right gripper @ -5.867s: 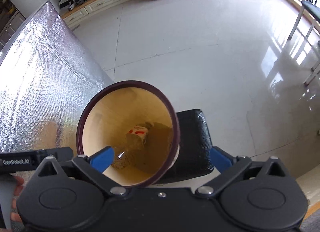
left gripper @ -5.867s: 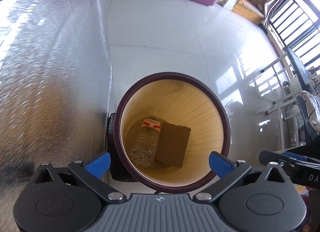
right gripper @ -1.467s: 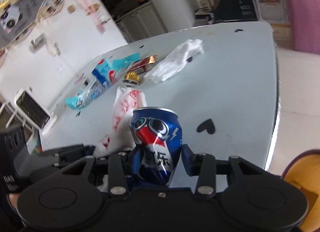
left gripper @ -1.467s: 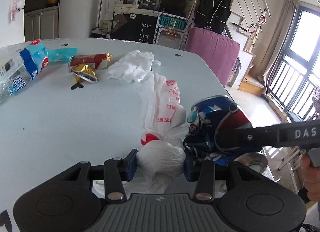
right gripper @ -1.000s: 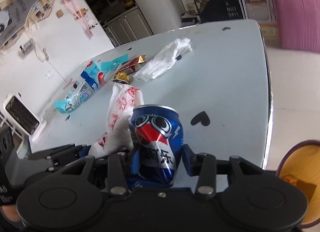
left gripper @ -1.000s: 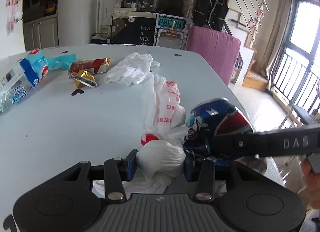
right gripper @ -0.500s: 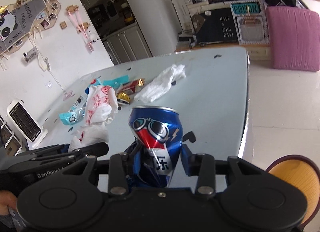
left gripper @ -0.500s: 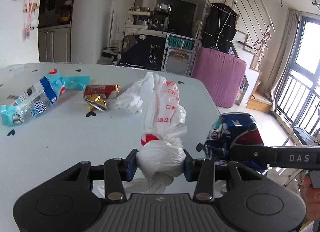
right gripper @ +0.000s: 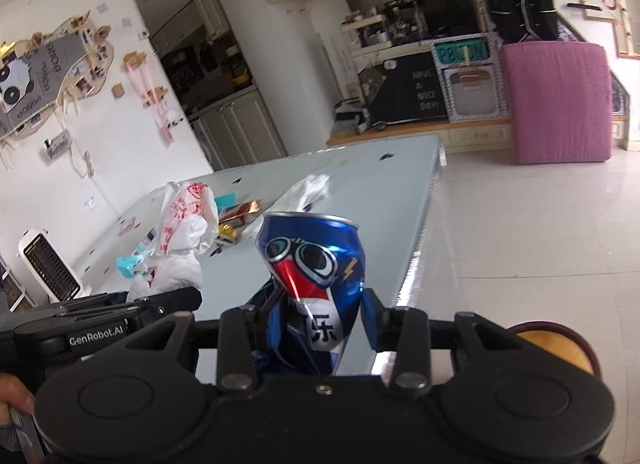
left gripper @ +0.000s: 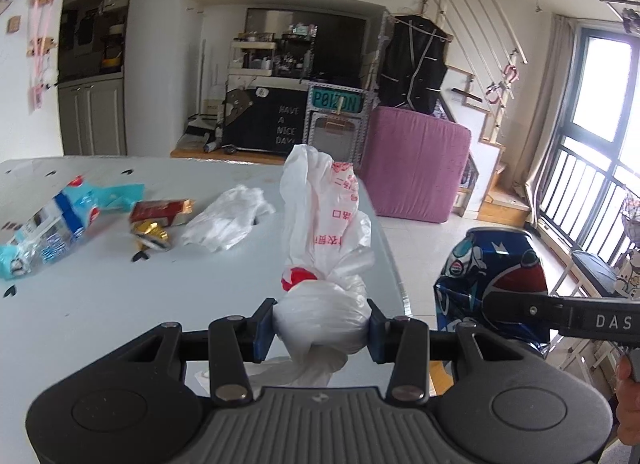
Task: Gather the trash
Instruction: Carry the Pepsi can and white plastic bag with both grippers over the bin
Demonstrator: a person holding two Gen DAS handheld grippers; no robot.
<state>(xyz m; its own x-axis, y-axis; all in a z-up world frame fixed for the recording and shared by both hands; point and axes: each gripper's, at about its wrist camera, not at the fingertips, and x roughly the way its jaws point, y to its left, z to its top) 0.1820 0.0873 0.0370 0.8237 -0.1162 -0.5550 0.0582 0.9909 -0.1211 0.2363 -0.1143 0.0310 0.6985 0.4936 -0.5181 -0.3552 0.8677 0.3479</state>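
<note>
Tabletop, pale grey-blue with small dark heart marks, in a living room with white floor tiles, a purple cushion block and a barred window at the far side; beyond the left gripper's fingertips lie a crumpled white tissue, a red and gold wrapper and a blue and white packet, all well apart from the fingers. Left gripper: pads pressed on both sides of the knotted white plastic bag, whose printed upper part rises above the fingers. Right gripper: jaws clamped on the lower, dented part of the blue drink can, top rim upright above the fingers; bin, dark-rimmed and yellow inside, just right of the right-hand finger, below the table edge.
</note>
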